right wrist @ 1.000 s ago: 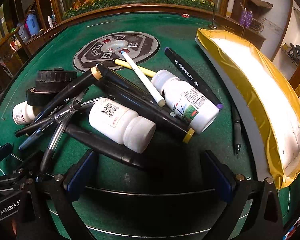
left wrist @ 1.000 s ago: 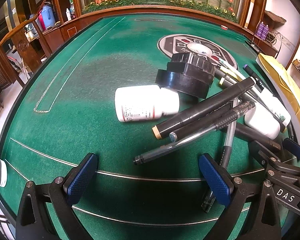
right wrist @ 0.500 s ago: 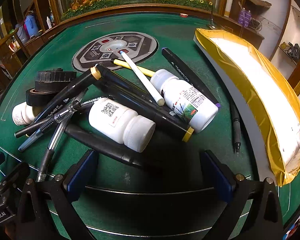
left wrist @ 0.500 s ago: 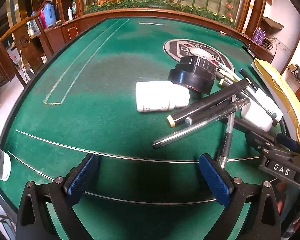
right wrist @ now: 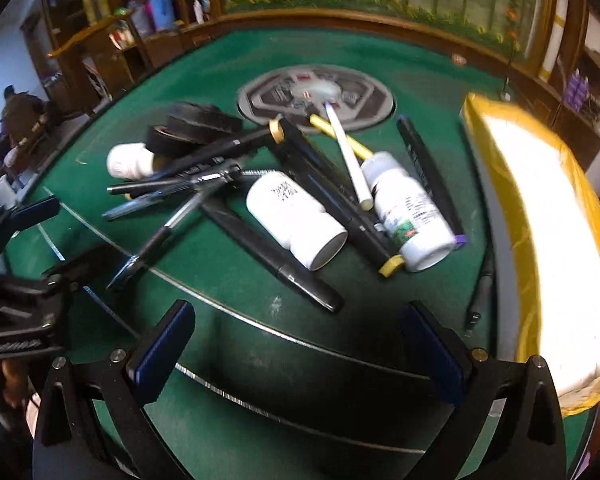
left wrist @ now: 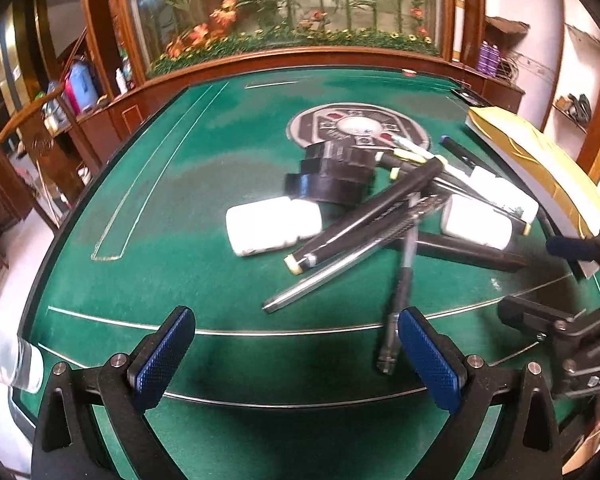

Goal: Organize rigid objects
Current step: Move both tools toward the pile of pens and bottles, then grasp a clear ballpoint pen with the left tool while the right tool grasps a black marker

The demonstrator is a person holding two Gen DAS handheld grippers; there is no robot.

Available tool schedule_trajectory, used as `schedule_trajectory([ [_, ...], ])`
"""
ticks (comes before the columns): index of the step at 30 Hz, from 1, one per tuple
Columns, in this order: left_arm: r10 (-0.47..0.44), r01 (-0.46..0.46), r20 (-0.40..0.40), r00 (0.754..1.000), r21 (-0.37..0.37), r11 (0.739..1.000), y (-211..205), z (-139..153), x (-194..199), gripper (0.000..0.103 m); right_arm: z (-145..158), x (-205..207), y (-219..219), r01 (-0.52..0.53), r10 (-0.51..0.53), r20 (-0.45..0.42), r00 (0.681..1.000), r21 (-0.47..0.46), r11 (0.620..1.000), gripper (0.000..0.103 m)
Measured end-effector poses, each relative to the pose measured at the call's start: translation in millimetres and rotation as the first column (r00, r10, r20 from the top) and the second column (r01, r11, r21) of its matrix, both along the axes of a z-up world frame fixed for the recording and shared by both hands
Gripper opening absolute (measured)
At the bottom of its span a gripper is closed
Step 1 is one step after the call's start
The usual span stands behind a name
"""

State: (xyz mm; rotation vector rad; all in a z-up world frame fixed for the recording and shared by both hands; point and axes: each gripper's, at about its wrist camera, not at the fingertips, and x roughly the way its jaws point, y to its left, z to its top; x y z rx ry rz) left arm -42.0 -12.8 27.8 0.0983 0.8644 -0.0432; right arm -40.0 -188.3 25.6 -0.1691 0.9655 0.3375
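Table edge: the green felt table point(left wrist: 148, 216) has a dark rim and a wooden rail at its far side; a gold-wrapped parcel point(right wrist: 540, 216) lies along its right edge.
Open room: bare felt stretches left of the pile and in front of both grippers; the right side is crowded by the parcel.
Pile: pens, markers, three white bottles and black tape rolls point(left wrist: 332, 176) lie heaped near the round grey centre plate point(right wrist: 316, 96).
Materials: bottles are smooth plastic cylinders lying on their sides; the markers are matte black tubes, one with a yellow end point(right wrist: 392, 266); a clear pen point(left wrist: 332, 268) and a slim white pen point(right wrist: 350, 160) cross the others.
Left gripper point(left wrist: 296, 360): jaws spread wide, holding nothing; blue ribbed pads; a black pen's tip point(left wrist: 392, 344) lies just beside its right finger.
Right gripper point(right wrist: 296, 356): jaws spread wide, holding nothing; the middle bottle point(right wrist: 296, 220) and a black marker point(right wrist: 272, 252) lie just ahead, not touching.
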Motion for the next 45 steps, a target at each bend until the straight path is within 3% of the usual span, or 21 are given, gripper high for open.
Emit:
schedule_trajectory([
  [5, -0.029, 0.029, 0.005, 1.0, 0.037, 0.999, -13.7, 1.4, -1.2, 0.102, 13.2, -10.4, -13.7, -0.028, 0.026, 0.034, 0.999, 0.062, 0.998, 0.103],
  [10, -0.051, 0.051, 0.0, 0.999, 0.059, 0.997, -23.4, 1.8, -2.1, 0.101, 17.8, -15.9, -21.1, -0.045, 0.041, 0.048, 0.998, 0.09, 0.995, 0.09],
  [17, -0.06, 0.061, -0.015, 0.998, 0.071, 0.996, -28.4, 1.0, -0.8, 0.091, 18.6, -16.8, -32.2, -0.039, 0.033, 0.051, 0.998, 0.127, 0.991, 0.086],
  [25, -0.072, 0.075, -0.048, 0.996, 0.073, 0.995, -36.8, -5.8, 7.7, 0.079, 15.0, -11.5, -38.2, -0.02, 0.016, 0.023, 1.0, 0.148, 0.989, 0.069],
  [29, -0.079, 0.082, -0.094, 0.992, 0.036, 0.996, -34.2, -12.5, 16.8, 0.054, 16.1, -10.4, -44.0, -0.001, -0.003, 0.023, 1.0, 0.16, 0.987, 0.069],
  [35, -0.088, 0.089, -0.109, 0.99, 0.006, 0.996, -34.4, -13.1, 26.8, 0.052, 18.7, -8.1, -52.9, 0.03, -0.033, 0.018, 0.999, 0.186, 0.982, 0.069],
  [37, -0.099, 0.1, -0.109, 0.989, 0.005, 0.995, -38.2, -12.6, 28.8, 0.042, 18.5, -6.9, -55.3, 0.034, -0.038, 0.013, 0.999, 0.194, 0.98, 0.069],
  [38, -0.103, 0.103, -0.111, 0.988, -0.005, 0.995, -39.8, -12.5, 29.8, 0.027, 18.3, -6.2, -56.4, 0.037, -0.039, 0.009, 0.999, 0.199, 0.979, 0.069],
  [42, -0.118, 0.117, -0.12, 0.986, -0.017, 0.993, -44.9, -11.4, 24.3, 0.017, 19.2, -5.4, -60.9, 0.041, -0.042, -0.002, 0.999, 0.219, 0.975, 0.069],
  [45, -0.135, 0.127, -0.142, 0.981, -0.059, 0.99, -37.6, -10.6, 11.8, 0.016, 21.4, -4.0, -67.4, 0.038, -0.039, -0.003, 0.999, 0.235, 0.971, 0.069],
])
